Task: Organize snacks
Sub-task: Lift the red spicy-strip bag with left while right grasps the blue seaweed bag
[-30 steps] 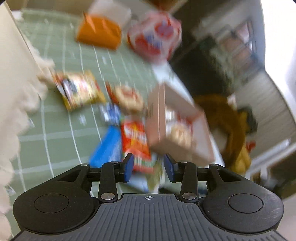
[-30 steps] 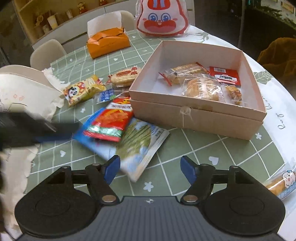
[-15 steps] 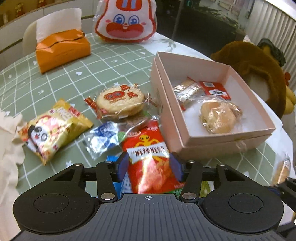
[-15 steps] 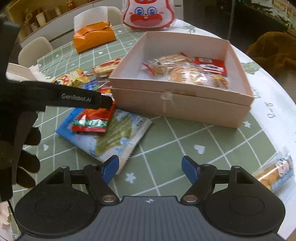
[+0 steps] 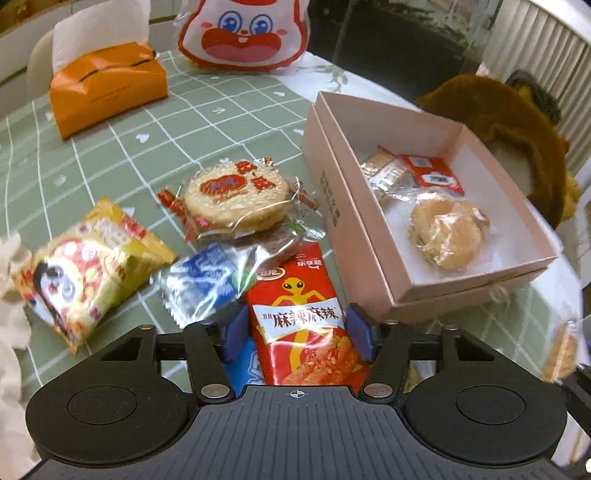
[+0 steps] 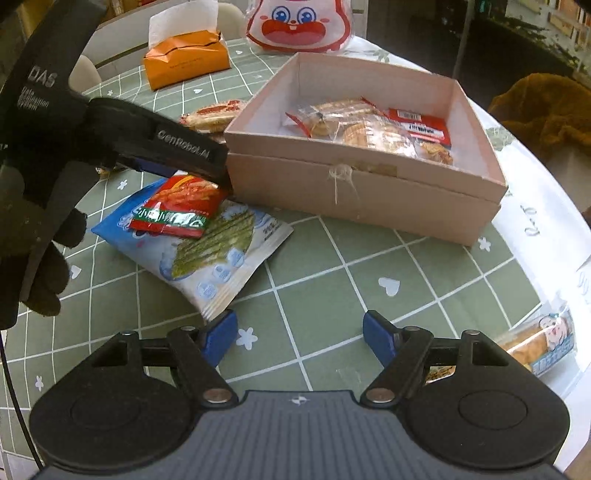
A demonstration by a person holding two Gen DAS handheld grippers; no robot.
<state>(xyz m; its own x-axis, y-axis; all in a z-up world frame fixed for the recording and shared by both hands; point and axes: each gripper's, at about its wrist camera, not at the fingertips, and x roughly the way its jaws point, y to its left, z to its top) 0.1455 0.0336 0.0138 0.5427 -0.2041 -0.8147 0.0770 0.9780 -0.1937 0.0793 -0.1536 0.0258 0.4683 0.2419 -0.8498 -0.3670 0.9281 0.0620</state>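
Observation:
A red spicy-snack packet [image 5: 295, 288] lies on the green checked tablecloth, on top of a blue-and-white seaweed bag [image 6: 218, 254]. My left gripper [image 5: 297, 336] points down over the packet. Its jaws are opening, with the packet between the blue pads and no visible squeeze. In the right wrist view one of its black fingers [image 6: 177, 146] hangs over the packet [image 6: 177, 210]. The pink box [image 5: 332, 192] to the right holds a wrapped bun [image 5: 447, 236] and other packets. My right gripper [image 6: 301, 334] stands open above bare cloth in front of the box [image 6: 351, 188].
A round sesame cake [image 5: 236, 195], a yellow panda pack [image 5: 85, 262] and a clear blue packet [image 5: 203, 277] lie left of the box. An orange tissue box [image 5: 107, 88] and a rabbit bag [image 5: 243, 33] stand at the back. Another wrapped snack [image 6: 539, 339] lies near the table's right edge.
My left gripper swung across and sank over the red packet, and its jaws widened around it. It entered the right wrist view. The right gripper barely moved.

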